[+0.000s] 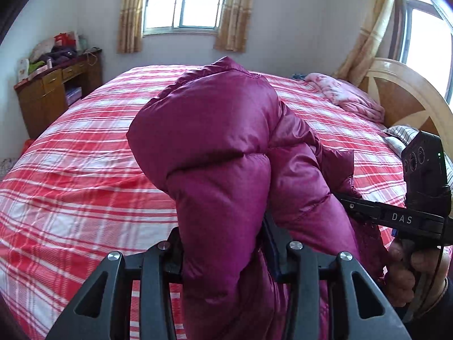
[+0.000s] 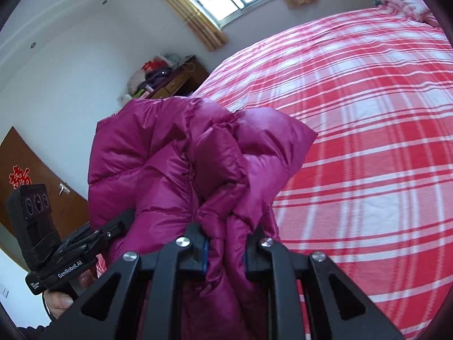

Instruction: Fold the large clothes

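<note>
A wide bed (image 1: 85,147) covered in a red-and-white plaid sheet (image 2: 368,113) bore a crumpled pink blanket (image 1: 345,93) near its wooden headboard (image 1: 402,96), with a striped pillow (image 1: 396,134) just beside that headboard.

Left wrist view: jacket (image 1: 220,147) fills frame centre, above the bed (image 1: 85,155). Desk (image 1: 56,90) at left edge, blanket (image 1: 348,93) upper right beside the headboard (image 1: 402,96); window (image 1: 184,0) top centre.

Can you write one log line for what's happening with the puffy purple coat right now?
left gripper: shut on purple coat | right gripper: shut on coat | coat: held above red plaid bed
</note>
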